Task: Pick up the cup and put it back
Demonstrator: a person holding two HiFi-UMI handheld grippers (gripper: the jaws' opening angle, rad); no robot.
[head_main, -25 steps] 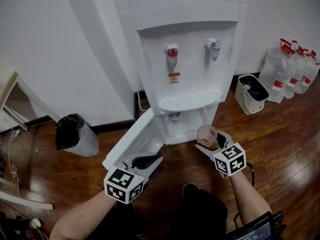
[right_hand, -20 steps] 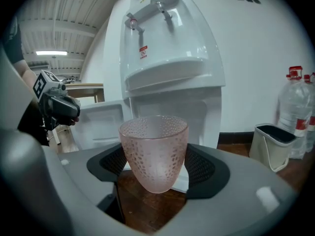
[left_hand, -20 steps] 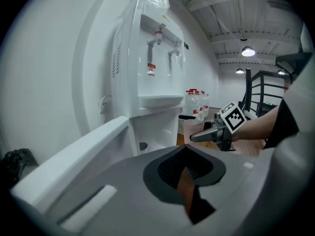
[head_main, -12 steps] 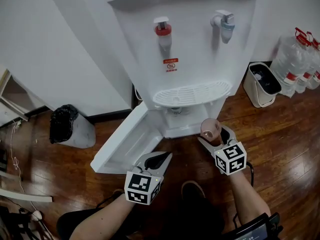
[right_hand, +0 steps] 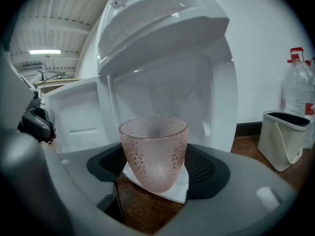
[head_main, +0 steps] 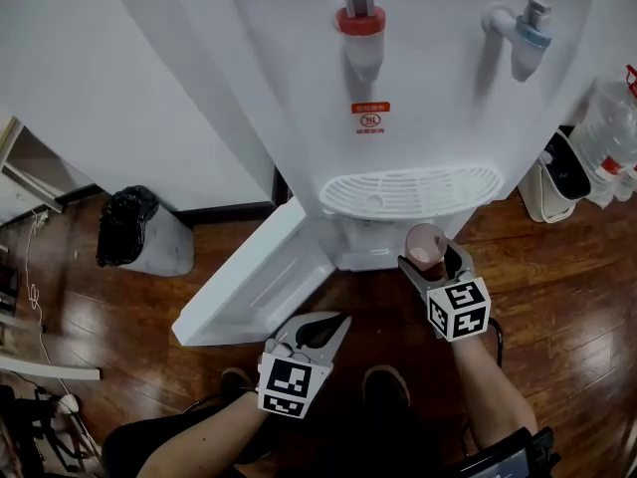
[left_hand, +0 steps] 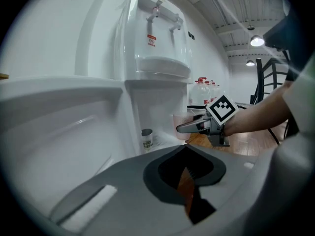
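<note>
- Right gripper (head_main: 428,257): jaws closed on pink dimpled cup (right_hand: 154,151).
- Cup upright. Lower half sits between black pads (right_hand: 203,165), one pad at each side, and rim stands above them.
- Cup is off floor, just in front of open lower compartment of water dispenser (head_main: 418,88) and below drip tray (head_main: 408,192).
- Left gripper (head_main: 336,323): jaws together, nothing between them.
- Left gripper is low, near opened white door (head_main: 261,285), apart from cup.
</note>
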